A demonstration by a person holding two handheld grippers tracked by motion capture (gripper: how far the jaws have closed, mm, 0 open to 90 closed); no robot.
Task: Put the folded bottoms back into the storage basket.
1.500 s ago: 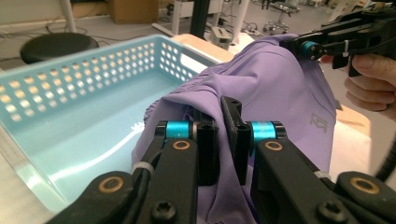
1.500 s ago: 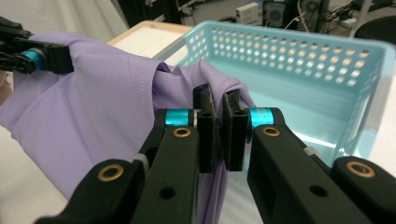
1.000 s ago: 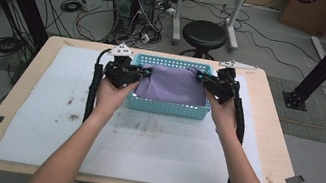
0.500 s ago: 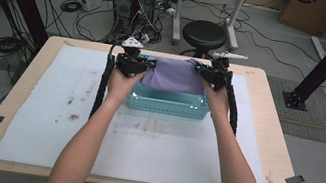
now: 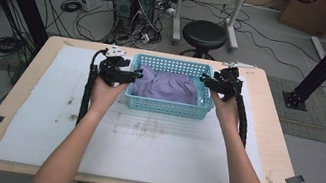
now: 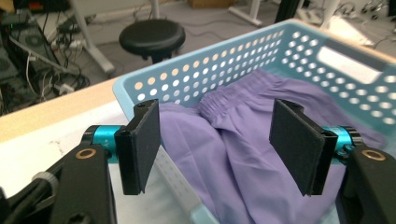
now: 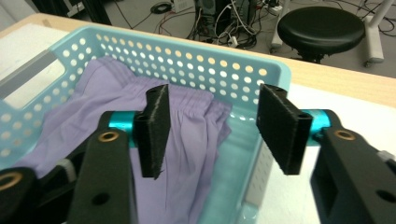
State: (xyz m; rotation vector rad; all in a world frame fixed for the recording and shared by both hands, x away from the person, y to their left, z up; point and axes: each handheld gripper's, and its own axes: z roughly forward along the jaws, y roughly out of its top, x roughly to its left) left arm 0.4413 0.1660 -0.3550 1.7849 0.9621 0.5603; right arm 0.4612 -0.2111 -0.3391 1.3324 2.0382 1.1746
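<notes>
Both tongs stand released: the left gripper (image 5: 135,73) and the right gripper (image 5: 207,81) flank the short ends of the blue basket (image 5: 168,106), where the purple garment (image 5: 167,85) lies lengthwise between them, about equally near each
</notes>
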